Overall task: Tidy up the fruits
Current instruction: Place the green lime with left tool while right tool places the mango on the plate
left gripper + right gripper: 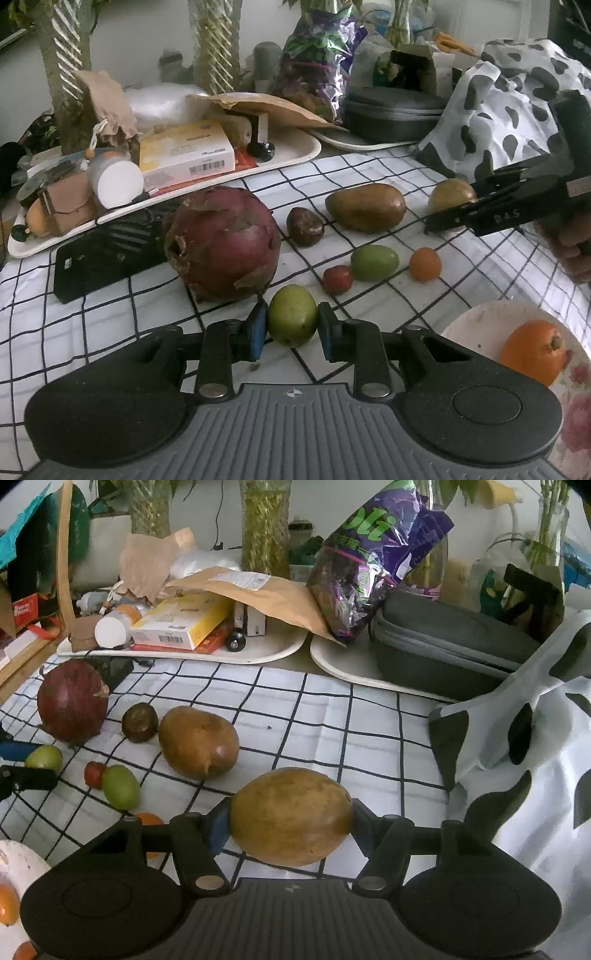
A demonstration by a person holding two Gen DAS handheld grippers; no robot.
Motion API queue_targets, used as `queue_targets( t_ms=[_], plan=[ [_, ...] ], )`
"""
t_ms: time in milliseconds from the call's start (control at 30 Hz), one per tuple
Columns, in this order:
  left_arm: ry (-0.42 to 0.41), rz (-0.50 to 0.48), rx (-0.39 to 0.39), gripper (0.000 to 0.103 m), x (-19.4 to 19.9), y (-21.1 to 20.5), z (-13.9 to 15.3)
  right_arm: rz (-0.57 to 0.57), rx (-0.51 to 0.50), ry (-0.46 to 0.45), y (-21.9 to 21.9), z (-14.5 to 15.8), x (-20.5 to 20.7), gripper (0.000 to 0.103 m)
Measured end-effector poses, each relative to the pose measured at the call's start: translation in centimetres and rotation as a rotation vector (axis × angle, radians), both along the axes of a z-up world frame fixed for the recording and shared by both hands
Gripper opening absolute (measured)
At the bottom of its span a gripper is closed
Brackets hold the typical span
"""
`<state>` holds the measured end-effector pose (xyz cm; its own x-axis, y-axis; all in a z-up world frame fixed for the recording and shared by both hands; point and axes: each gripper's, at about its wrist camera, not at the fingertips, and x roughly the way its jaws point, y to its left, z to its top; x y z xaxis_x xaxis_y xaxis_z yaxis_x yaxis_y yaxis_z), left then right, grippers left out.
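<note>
The left gripper [292, 326] is clamped on a small smooth green oval fruit [292, 315], near-left on the checked cloth [110, 317]. The right gripper [290, 821] is clamped across a larger brown oval fruit [291, 816]. Both probably bruise easily; grip the midsection lightly.

small green fruit [292, 315] — clamped upright; brown mango [291, 816] — gripped sideways.

Both wrist views look low and close across the checked cloth [369, 166]; both share the dragon fruit [72, 699].
</note>
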<state>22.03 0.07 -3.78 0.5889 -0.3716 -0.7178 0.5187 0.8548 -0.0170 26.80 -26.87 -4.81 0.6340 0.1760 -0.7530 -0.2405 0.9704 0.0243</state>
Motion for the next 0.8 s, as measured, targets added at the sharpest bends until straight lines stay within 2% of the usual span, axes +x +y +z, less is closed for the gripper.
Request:
queue_targets(
  t_ms=[400, 800],
  plan=[
    [-0.014, -0.024, -0.043, 0.028, -1.4, 0.0, 0.6, 0.02, 0.025, -0.047, 0.2, 2.6, -2.7, 0.066],
    [-0.031, -0.003, -0.065, 0.028, -4.8, 0.7, 1.6, -0.005, 0.041, -0.083, 0.9, 4.8, -6.3, 0.066]
  ],
)
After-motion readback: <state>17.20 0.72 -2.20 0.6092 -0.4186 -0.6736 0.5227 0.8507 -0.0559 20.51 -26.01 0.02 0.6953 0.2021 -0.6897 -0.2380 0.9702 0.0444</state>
